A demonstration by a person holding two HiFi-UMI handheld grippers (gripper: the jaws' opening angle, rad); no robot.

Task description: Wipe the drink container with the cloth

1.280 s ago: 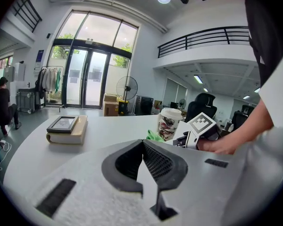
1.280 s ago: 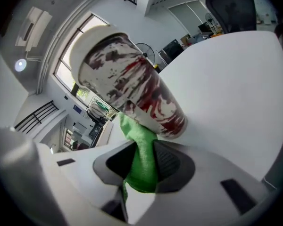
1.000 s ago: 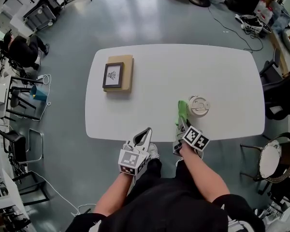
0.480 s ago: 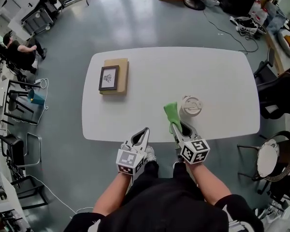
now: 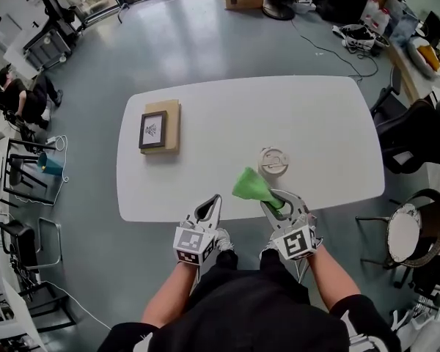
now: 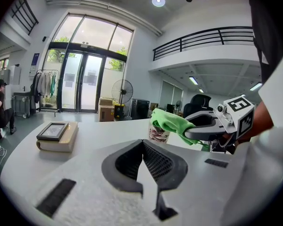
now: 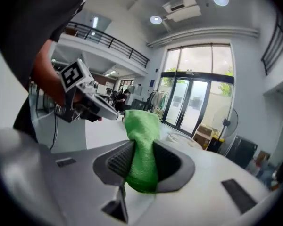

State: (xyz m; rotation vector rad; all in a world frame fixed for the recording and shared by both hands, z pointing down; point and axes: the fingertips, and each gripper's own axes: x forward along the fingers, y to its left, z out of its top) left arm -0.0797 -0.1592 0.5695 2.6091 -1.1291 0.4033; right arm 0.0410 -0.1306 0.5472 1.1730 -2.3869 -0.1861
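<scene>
One drink container (image 5: 273, 161), a cup with a printed wall and a round pale lid, stands upright on the white table (image 5: 205, 116). It is close to the table edge on the person's side. Around the drink container the table top is bare on every side, with the most free room behind it and to its left.

Just beside the drink container, at its near left, is the green cloth (image 5: 251, 187). The cloth is soft and fluffy, bunched into a loose fold, and it is lifted above the table. From the head view I cannot tell if it touches the drink container. The right hand-held gripper (image 5: 282, 204) has its jaws closed on the lower end of the cloth, and in the right gripper view the cloth (image 7: 142, 145) fills the gap between the ribbed dark pads and stands up out of them. This gripper is over the table edge nearest to the drink container.

Further left of the drink container, also at the near edge, is the left hand-held gripper (image 5: 209, 210). In the left gripper view its jaws are pressed together with nothing between them, and they point across the table with the drink container (image 6: 159, 133) ahead to the right.

Well apart from the drink container, near the far left corner, a tan book (image 5: 169, 127) lies flat with a dark picture frame (image 5: 152, 129) on it.

The table is a rectangle with rounded corners and a smooth top. Round it is a grey shiny floor (image 5: 205, 42), and dark chairs (image 5: 414, 134) stand to the right of the drink container, beyond the table end.
</scene>
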